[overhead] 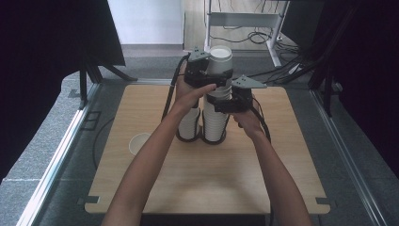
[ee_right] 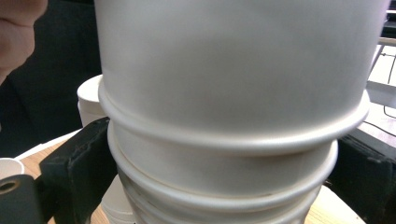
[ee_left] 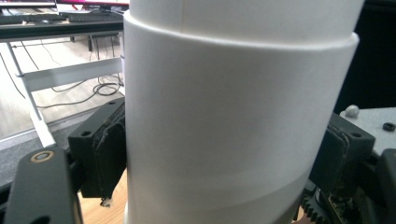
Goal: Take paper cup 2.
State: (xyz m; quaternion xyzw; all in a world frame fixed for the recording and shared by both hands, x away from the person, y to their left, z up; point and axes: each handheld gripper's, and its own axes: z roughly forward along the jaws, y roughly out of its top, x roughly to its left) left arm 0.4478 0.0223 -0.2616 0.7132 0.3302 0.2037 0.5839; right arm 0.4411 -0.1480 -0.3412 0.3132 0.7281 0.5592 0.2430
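Observation:
A tall stack of white paper cups (overhead: 214,117) stands in a black ring holder (overhead: 212,139) at the middle of the wooden table (overhead: 263,169). My left gripper (overhead: 210,71) is shut on the top cup (overhead: 220,57); in the left gripper view its pads (ee_left: 109,156) press both sides of that cup's wall (ee_left: 233,116). Lower down, my right gripper (overhead: 227,101) is shut on the stack, with its black pads (ee_right: 77,163) flanking the rolled rims (ee_right: 224,182) from each side.
A shorter stack of cups (overhead: 189,123) stands in a second ring to the left of the tall one. One single cup (overhead: 139,143) sits upright on the table's left part. Beyond the far edge are a white desk frame (overhead: 244,20) and cables on the floor.

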